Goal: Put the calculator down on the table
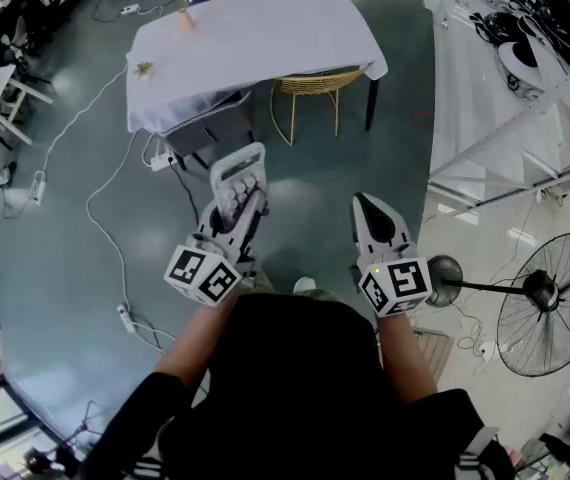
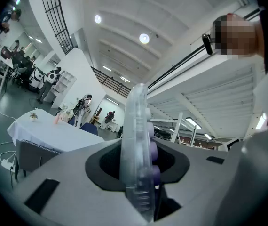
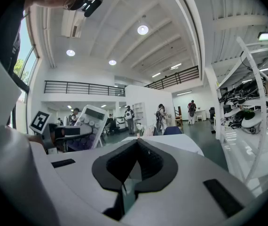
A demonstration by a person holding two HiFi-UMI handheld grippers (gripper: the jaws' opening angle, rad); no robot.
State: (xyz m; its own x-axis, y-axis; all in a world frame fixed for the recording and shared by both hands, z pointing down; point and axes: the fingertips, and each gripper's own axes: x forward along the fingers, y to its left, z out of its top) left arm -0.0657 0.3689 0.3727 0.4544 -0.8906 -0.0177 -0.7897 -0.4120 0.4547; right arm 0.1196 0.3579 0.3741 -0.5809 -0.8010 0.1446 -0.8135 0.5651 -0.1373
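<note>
The calculator [image 1: 240, 173], white with purple keys, stands upright in front of the person's body, with my left gripper [image 1: 238, 206] shut on its lower part. In the left gripper view it shows edge-on between the jaws [image 2: 137, 145]. The right gripper view catches its key face off to the left [image 3: 90, 125]. My right gripper [image 1: 375, 208] hovers level beside it, jaws closed to a point with nothing in them [image 3: 136, 144]. The table [image 1: 265, 43], under a white cloth, is some way ahead across the floor and also shows as a table [image 2: 47, 131] in the left gripper view.
A yellow wire chair [image 1: 310, 90] and a grey seat [image 1: 210, 128] sit at the table's near side. A pink vase [image 1: 185, 16] stands on the cloth. White cables [image 1: 115, 253] trail over the floor at left. A standing fan [image 1: 550, 303] and white racks [image 1: 510, 88] are at right.
</note>
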